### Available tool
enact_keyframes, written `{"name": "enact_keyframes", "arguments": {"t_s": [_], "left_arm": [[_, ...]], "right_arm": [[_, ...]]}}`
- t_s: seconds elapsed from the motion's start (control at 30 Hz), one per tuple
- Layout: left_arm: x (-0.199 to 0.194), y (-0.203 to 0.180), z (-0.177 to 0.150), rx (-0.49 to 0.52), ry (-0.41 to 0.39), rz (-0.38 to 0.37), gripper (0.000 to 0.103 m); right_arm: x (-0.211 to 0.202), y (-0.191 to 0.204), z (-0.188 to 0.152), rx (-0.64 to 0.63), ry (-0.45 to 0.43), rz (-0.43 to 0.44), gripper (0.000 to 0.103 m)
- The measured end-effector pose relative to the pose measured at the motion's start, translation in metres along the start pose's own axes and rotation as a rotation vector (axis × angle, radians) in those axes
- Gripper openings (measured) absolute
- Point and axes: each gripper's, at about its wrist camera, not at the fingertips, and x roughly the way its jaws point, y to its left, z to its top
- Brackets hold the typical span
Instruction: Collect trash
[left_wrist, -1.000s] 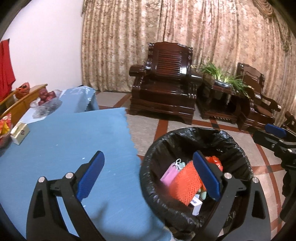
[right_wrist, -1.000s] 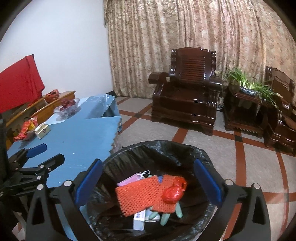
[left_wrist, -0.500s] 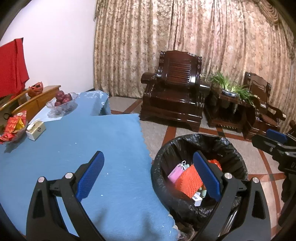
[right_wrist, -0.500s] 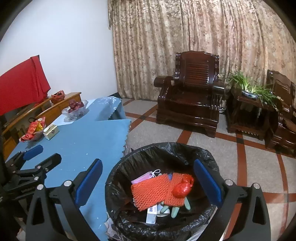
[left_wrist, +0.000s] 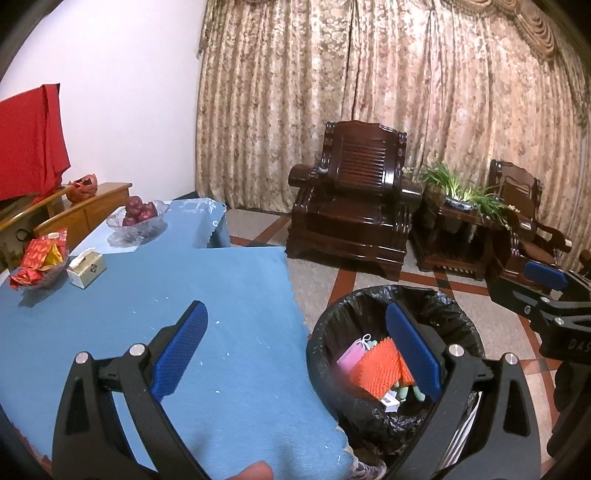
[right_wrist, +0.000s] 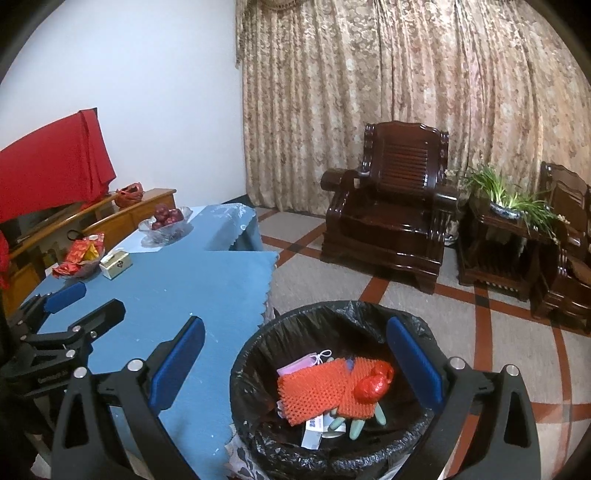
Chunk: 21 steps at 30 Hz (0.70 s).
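A bin lined with a black bag (left_wrist: 461, 332) (right_wrist: 295, 321) stands on the floor beside the blue-clothed table (left_wrist: 147, 295) (right_wrist: 184, 280). Inside lie orange foam netting (left_wrist: 376, 365) (right_wrist: 314, 391), a pink mask (left_wrist: 349, 356) (right_wrist: 295, 367), a crumpled red wrapper (right_wrist: 373, 384), a small white box (right_wrist: 314, 432) and pale green pieces (right_wrist: 356, 424). My left gripper (left_wrist: 295, 350) is open and holds nothing, spanning the table edge and the bin. My right gripper (right_wrist: 295, 363) is open and holds nothing, above the bin. Each gripper shows in the other's view: the right gripper (left_wrist: 546, 291) and the left gripper (right_wrist: 70, 314).
On the table's far side sit a glass bowl of red fruit (left_wrist: 138, 216), a tissue box (left_wrist: 86, 267) and a dish of red packets (left_wrist: 40, 262). A dark wooden armchair (left_wrist: 354, 206), a plant stand (left_wrist: 461, 206) and a second chair (left_wrist: 524, 221) line the curtain.
Both grippers have drawn back and up from the bin, so it looks smaller and lower in view. More of the table shows. Both stay open.
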Motion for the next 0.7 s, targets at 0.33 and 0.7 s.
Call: {"name": "enact_keyframes", "arguments": {"t_s": [0.33,0.7], "left_arm": [[-0.0099,0.0015,0.0009,-0.002,-0.019,0.007,0.095],[-0.0112,0.0064,0.0004,-0.007,-0.024,0.011,0.095]], "right_arm": [[-0.0056,0.0062,0.0019,-0.013,-0.018,0.002,0.097],[-0.005,0.0098,0.0007,-0.019,-0.012,0.004,0.097]]}}
